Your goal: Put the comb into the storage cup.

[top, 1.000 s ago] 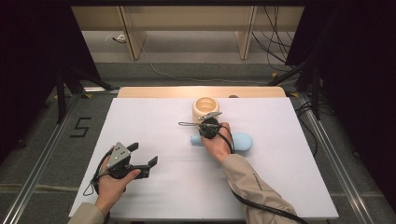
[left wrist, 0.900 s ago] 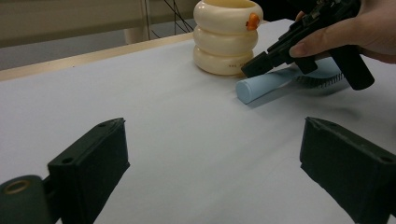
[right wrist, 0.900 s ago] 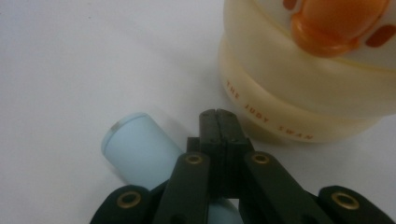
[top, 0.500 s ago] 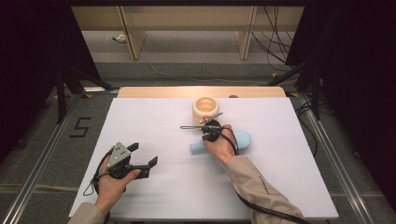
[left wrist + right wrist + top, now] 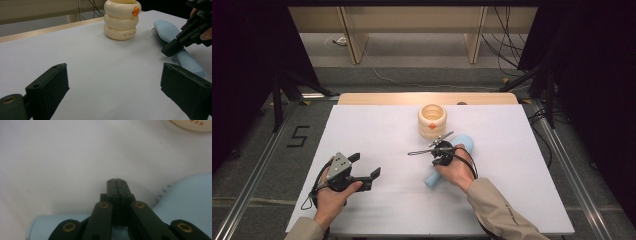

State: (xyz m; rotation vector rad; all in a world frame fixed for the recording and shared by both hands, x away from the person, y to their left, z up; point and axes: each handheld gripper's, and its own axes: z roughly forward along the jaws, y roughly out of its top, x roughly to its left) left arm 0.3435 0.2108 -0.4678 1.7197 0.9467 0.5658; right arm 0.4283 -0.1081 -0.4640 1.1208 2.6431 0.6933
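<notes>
We see the right gripper [image 5: 438, 150], jaws pressed together, above the light-blue plastic hairbrush [image 5: 452, 160] lying beside the cream ribbed cup [image 5: 432, 120]. Our left gripper [image 5: 362, 172] rests spread wide.

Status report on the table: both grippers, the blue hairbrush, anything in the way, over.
Left gripper open, empty, near table edge. Right gripper shut, nothing held, above the blue hairbrush. Brush lies flat beside the cream holder. Nothing in the way.
</notes>
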